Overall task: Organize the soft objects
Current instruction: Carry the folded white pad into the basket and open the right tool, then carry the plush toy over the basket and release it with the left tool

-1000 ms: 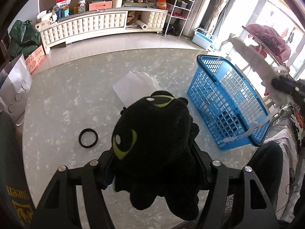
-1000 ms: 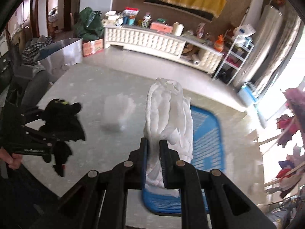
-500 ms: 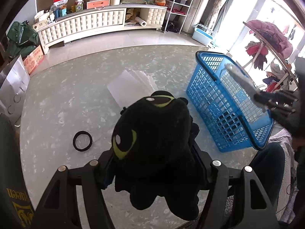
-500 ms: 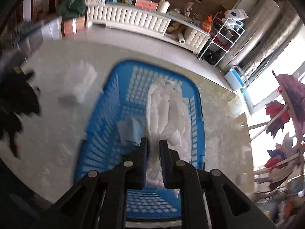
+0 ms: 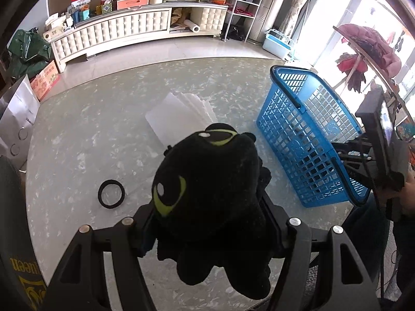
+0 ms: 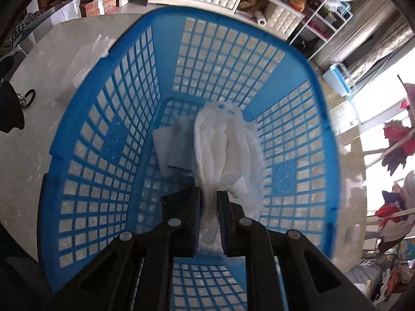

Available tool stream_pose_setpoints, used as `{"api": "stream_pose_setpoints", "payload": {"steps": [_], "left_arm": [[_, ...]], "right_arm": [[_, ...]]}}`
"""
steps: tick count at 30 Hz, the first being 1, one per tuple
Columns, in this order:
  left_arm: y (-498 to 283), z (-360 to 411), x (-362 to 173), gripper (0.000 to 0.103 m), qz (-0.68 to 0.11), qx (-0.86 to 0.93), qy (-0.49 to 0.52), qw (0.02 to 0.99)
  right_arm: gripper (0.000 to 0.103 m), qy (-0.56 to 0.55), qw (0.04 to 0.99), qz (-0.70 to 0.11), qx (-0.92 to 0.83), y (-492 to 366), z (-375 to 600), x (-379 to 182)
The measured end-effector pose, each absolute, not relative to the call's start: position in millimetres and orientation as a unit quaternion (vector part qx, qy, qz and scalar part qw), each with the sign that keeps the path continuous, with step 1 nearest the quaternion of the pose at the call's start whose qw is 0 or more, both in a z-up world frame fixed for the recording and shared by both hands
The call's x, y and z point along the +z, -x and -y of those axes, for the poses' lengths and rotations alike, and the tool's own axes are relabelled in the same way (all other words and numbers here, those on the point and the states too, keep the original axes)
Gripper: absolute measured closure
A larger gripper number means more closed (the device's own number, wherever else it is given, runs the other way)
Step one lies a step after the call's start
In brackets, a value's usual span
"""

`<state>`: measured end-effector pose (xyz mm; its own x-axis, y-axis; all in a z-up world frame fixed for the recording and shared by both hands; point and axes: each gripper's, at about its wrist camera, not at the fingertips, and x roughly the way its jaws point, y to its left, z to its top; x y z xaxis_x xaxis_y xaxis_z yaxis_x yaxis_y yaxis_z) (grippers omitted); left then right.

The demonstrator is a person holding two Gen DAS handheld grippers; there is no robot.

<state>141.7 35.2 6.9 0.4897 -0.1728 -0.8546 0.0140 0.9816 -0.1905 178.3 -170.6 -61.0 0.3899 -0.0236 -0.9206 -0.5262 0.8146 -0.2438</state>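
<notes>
My left gripper [image 5: 210,223] is shut on a black plush toy [image 5: 207,181] with green eyes, held above the marble table [image 5: 77,142]. The blue plastic basket [image 5: 306,140] stands at the table's right. My right gripper [image 6: 208,202] is shut on a white quilted cloth [image 6: 223,145] and is lowered inside the basket [image 6: 103,134], the cloth's end near the basket floor. A flat white piece [image 6: 171,153] lies on the basket floor beside it. The right gripper's body [image 5: 376,150] shows over the basket's near rim.
A stack of white sheets [image 5: 179,116] lies in the middle of the table, also in the right wrist view [image 6: 85,59]. A black ring [image 5: 111,194] lies at front left. A white cabinet [image 5: 135,31] runs along the far wall. A clothes rack [image 5: 368,44] stands right.
My right gripper has carried the white cloth over the basket and down into it. My left gripper has kept hold of the plush toy and barely moved.
</notes>
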Motion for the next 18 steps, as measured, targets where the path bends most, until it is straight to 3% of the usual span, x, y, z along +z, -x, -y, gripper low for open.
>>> {"api": "stream_pose_setpoints", "payload": {"steps": [10, 12, 14, 15, 18], "left_arm": [[-143, -26, 12, 0.037, -0.495, -0.061, 0.074, 0.863], [-142, -24, 13, 0.037, -0.494, -0.064, 0.073, 0.864], [-142, -21, 15, 0.037, -0.493, -0.067, 0.072, 0.865], [-141, -20, 16, 0.037, -0.491, -0.069, 0.071, 0.865], [-140, -13, 20, 0.037, -0.488, -0.073, 0.067, 0.867]], "right_arm": [[0.089, 0.218, 0.787, -0.554, 0.161, -182, 183, -56], [0.084, 0.212, 0.791, -0.552, 0.159, -182, 185, -52], [0.064, 0.213, 0.794, -0.548, 0.154, -184, 190, -48], [0.059, 0.205, 0.796, -0.547, 0.157, -186, 194, -46], [0.024, 0.181, 0.805, -0.541, 0.162, -183, 203, -28]]}}
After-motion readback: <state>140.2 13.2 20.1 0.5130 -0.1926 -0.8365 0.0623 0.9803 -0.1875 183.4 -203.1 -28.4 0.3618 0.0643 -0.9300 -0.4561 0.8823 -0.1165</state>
